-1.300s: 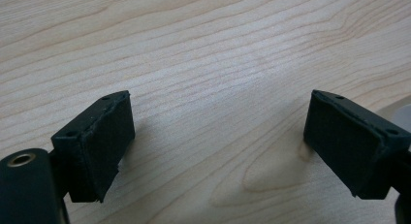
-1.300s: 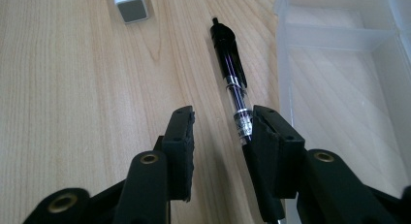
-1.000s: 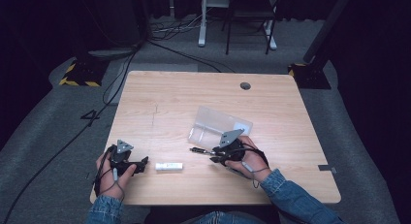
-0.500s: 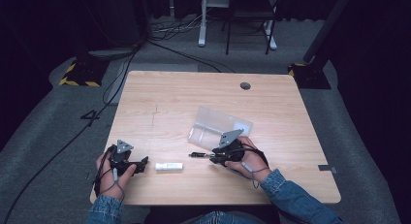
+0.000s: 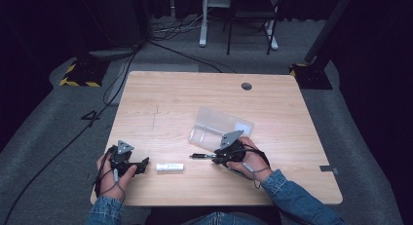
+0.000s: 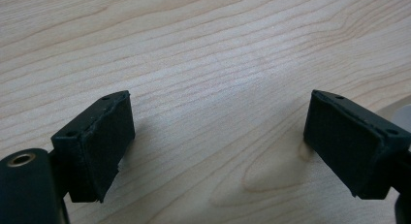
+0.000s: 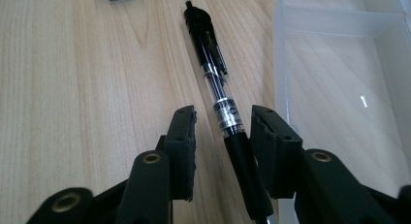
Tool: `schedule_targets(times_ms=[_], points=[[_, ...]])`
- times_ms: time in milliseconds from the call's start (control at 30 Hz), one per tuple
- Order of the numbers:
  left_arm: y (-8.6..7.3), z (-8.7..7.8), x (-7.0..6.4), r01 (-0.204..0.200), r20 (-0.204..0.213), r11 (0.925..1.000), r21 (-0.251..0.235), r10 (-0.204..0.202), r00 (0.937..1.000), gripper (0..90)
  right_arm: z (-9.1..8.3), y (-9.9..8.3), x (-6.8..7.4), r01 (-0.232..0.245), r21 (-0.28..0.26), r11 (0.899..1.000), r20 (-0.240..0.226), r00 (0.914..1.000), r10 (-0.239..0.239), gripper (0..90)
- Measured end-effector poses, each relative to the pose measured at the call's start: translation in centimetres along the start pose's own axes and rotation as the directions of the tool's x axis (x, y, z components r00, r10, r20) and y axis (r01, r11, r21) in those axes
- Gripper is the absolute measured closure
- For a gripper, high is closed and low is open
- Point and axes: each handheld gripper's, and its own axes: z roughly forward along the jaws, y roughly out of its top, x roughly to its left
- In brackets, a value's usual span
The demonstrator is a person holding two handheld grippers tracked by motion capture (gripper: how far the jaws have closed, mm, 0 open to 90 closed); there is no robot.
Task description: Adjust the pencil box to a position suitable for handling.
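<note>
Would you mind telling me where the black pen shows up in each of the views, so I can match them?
High view: the black pen lies beside the right gripper, near the clear tray.
Right gripper view: pen runs up between the open jaws.
Left gripper view: none visible.
Shared landmark: the clear tray.

Blue denim sleeves (image 5: 292, 198) cover both forearms. Each black gripper (image 5: 127, 162) carries a grey three-cornered plate (image 5: 231, 138), a trailing cable, flat rectangular pads (image 6: 104, 136) and brass-coloured screws (image 7: 151, 158).
</note>
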Motion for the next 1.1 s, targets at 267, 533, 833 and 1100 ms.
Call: schedule_targets(times_ms=[267,533,833,1100], points=[[0.0,0.0,0.0,0.000,0.000,1.0000,0.000,0.000,1.0000,11.3,-0.3,-0.2,-0.2,-0.025,0.015,1.000,-0.030,0.9992,0.025,74.4],[0.0,0.0,0.0,0.002,-0.001,1.0000,-0.002,-0.002,1.0000,11.3,-0.5,-0.3,-0.3,0.000,0.026,1.000,-0.042,0.9991,0.001,79.6],[0.0,0.0,0.0,0.001,0.000,1.0000,0.000,-0.001,1.0000,11.3,-0.5,-0.2,-0.1,0.033,0.023,0.999,-0.032,0.9990,-0.032,80.0],[0.0,0.0,0.0,0.003,-0.001,1.0000,0.000,-0.003,1.0000,11.3,-1.1,0.4,0.4,0.044,-0.002,0.999,-0.037,0.9984,-0.044,80.1]])
